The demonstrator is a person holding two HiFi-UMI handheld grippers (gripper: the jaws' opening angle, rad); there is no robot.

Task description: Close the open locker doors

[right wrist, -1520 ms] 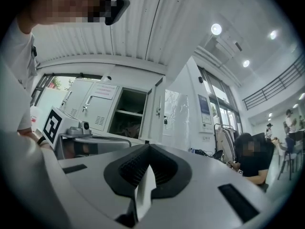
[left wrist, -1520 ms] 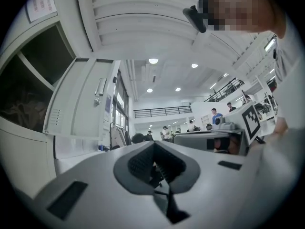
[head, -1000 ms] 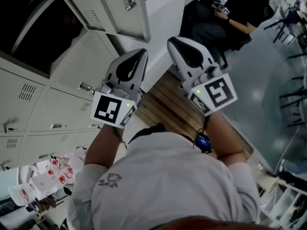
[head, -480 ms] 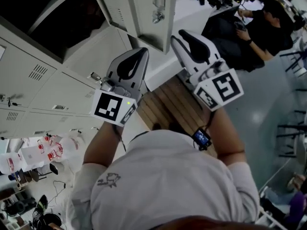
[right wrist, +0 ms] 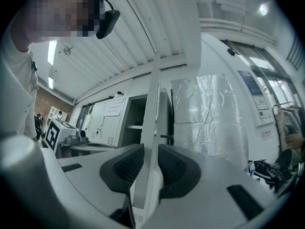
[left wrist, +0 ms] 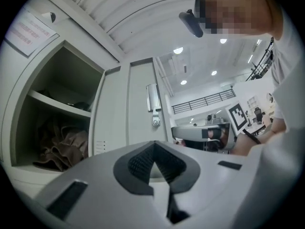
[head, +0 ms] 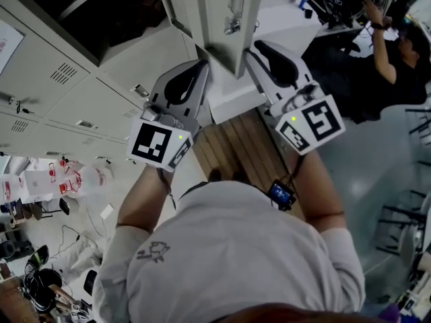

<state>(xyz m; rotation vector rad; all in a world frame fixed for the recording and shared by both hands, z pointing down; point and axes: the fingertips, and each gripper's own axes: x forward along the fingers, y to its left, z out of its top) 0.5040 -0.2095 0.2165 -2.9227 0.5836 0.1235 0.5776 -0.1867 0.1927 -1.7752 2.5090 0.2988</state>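
A grey locker door (head: 225, 12) hangs open at the top middle of the head view, with its latch (head: 232, 25) showing. My right gripper (head: 254, 46) is at the door's lower edge. In the right gripper view the door's edge (right wrist: 153, 128) runs between the pads of the right gripper (right wrist: 151, 163), which hug it on both sides after the jaws opened a moment ago. My left gripper (head: 201, 66) is beside the door, shut and empty. The left gripper (left wrist: 153, 163) faces the door (left wrist: 128, 109) and the open compartment (left wrist: 57, 94), where a crumpled cloth (left wrist: 62, 147) lies.
Closed lockers (head: 60, 93) fill the left side. A wooden bench (head: 236, 147) lies below my arms. A person in black (head: 377, 66) sits at a desk at the upper right. Bags and clutter (head: 60, 180) sit on the floor at the left. Plastic-wrapped panels (right wrist: 209, 113) stand beyond the door.
Both grippers have risen toward the open door, which now hangs right above them. The right gripper's tip has reached the door's lower edge. The seated person has raised an arm.
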